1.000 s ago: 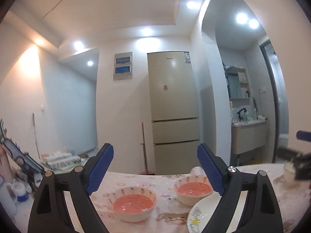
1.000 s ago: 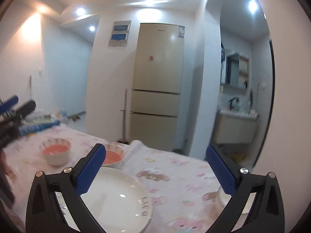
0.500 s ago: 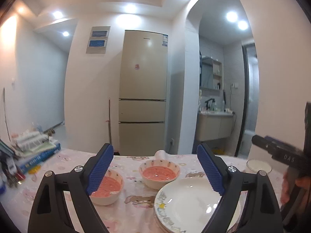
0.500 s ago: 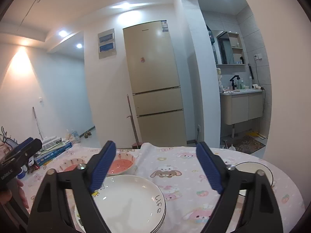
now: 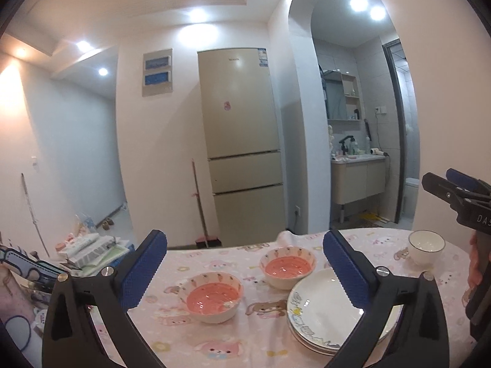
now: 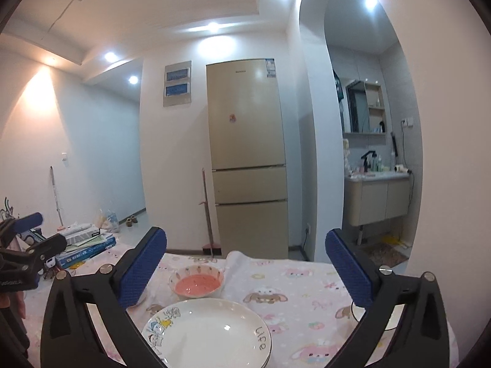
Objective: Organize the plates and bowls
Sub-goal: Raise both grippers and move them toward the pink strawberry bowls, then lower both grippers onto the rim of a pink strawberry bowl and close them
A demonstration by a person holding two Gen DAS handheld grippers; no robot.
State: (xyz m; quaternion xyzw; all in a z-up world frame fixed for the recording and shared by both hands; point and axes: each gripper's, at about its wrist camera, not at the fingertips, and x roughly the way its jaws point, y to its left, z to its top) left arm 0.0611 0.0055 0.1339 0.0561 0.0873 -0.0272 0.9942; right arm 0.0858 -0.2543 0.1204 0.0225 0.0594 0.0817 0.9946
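Observation:
Two bowls with pink insides stand on the pink cartoon tablecloth (image 5: 214, 346), one nearer (image 5: 211, 299) and one farther (image 5: 288, 266). To their right lies a stack of white plates (image 5: 322, 309), partly behind my right finger. A small white bowl with a dark rim (image 5: 426, 245) sits at the far right. My left gripper (image 5: 244, 242) hovers above the table, its jaws opening with nothing between them. My right gripper (image 6: 245, 239) also hangs above the plate stack (image 6: 208, 331) and a pink bowl (image 6: 198, 282), jaws opening and empty. The white bowl (image 6: 357, 309) is half hidden by its right finger.
A pile of books (image 5: 92, 248) lies at the table's left end. A beige fridge (image 5: 242, 153) and a broom (image 5: 199, 202) stand beyond the far edge. A hand (image 5: 474, 273) holds the right gripper's body at the right edge.
Both grippers have risen over the table, and both views have swung, so more of the cloth, the bowls and the plate stack now shows. Nothing was taken hold of.

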